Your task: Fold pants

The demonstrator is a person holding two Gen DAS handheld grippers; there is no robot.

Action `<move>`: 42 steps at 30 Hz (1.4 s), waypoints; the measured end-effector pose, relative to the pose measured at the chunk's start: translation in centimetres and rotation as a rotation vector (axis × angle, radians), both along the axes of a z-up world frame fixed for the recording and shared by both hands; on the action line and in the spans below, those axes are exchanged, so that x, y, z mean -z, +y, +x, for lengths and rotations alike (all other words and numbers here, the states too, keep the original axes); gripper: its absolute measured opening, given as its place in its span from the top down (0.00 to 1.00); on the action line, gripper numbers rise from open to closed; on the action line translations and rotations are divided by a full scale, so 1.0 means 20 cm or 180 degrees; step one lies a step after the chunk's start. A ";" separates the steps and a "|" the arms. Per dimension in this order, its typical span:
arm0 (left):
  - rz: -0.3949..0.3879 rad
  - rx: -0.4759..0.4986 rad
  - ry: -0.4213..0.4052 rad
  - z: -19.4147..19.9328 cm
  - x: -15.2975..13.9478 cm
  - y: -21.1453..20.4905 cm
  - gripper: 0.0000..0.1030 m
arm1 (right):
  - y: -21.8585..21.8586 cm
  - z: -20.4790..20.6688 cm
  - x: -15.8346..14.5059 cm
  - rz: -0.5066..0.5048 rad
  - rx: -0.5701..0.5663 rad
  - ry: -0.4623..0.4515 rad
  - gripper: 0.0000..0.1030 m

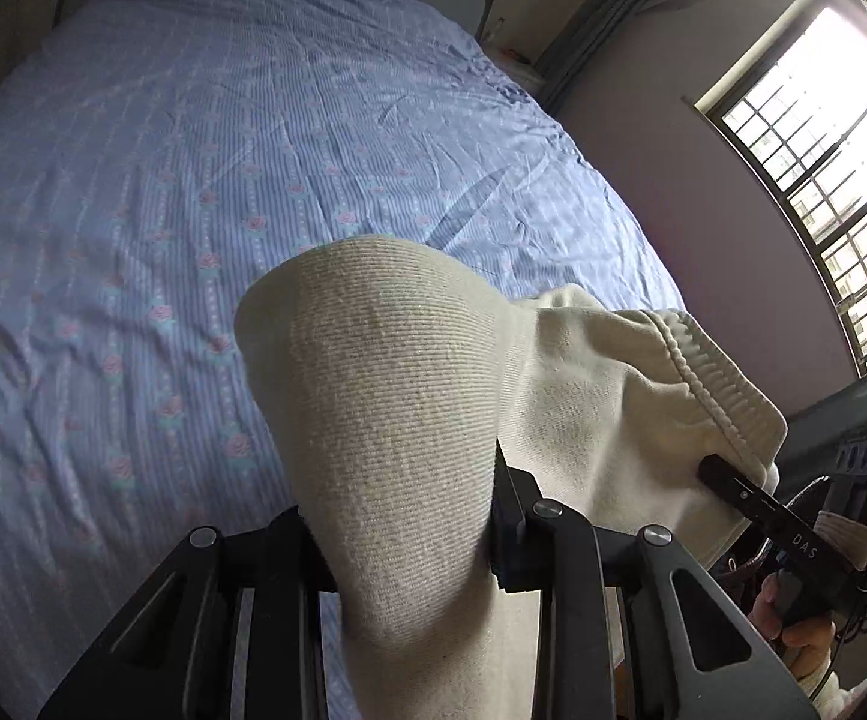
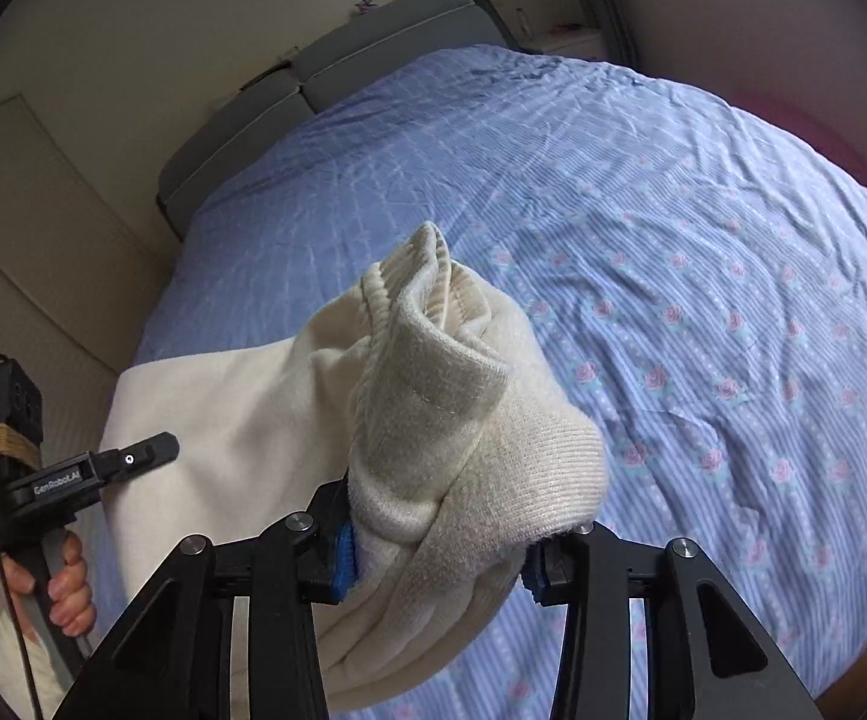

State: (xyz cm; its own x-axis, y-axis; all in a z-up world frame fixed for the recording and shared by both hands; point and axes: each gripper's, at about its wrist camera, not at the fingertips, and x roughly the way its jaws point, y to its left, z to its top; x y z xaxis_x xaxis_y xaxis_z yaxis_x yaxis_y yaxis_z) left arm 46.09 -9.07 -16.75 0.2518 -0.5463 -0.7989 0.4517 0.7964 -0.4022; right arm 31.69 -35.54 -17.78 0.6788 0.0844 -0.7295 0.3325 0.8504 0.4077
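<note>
Cream knit pants (image 1: 385,420) hang between both grippers above the bed. My left gripper (image 1: 403,546) is shut on a bunched fold of the pants, which bulges up over its fingers and hides the tips. The ribbed waistband (image 1: 715,384) stretches right toward the other gripper. In the right wrist view my right gripper (image 2: 439,564) is shut on a thick wad of the pants (image 2: 463,432) near the waistband, blue pads (image 2: 346,564) pressed into the cloth. The left gripper (image 2: 151,453) shows at the left, held by a hand (image 2: 67,594), with the cloth spread between.
A bed with a blue striped, rose-patterned sheet (image 1: 193,180) fills the space below. A grey headboard (image 2: 325,78) stands at its far end. A barred window (image 1: 823,168) lies to the right, a pale wall (image 2: 43,240) to the left.
</note>
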 end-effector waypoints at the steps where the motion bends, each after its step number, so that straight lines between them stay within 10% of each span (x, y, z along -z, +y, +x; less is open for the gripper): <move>1: 0.0020 0.0008 -0.0047 -0.05 -0.05 0.04 0.71 | 0.05 -0.04 -0.05 -0.0032 -0.0036 -0.0011 0.60; 22: 0.0010 -0.0864 -0.0486 -0.75 -0.59 0.91 0.71 | 0.74 -0.38 -0.58 -0.0204 -0.1038 -0.0365 0.60; 42: 0.0204 -0.1121 -0.0183 -0.46 -0.40 2.09 0.71 | 1.96 -0.07 -0.49 -0.0193 -0.1402 -0.0098 0.60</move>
State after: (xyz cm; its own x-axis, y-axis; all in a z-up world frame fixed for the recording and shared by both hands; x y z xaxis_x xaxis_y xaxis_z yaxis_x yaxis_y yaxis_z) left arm 36.93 32.68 -8.75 0.4611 -0.3673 -0.8078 0.1658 0.9299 -0.3282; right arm 30.38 3.72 -8.07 0.6091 0.3280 -0.7221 -0.0784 0.9309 0.3568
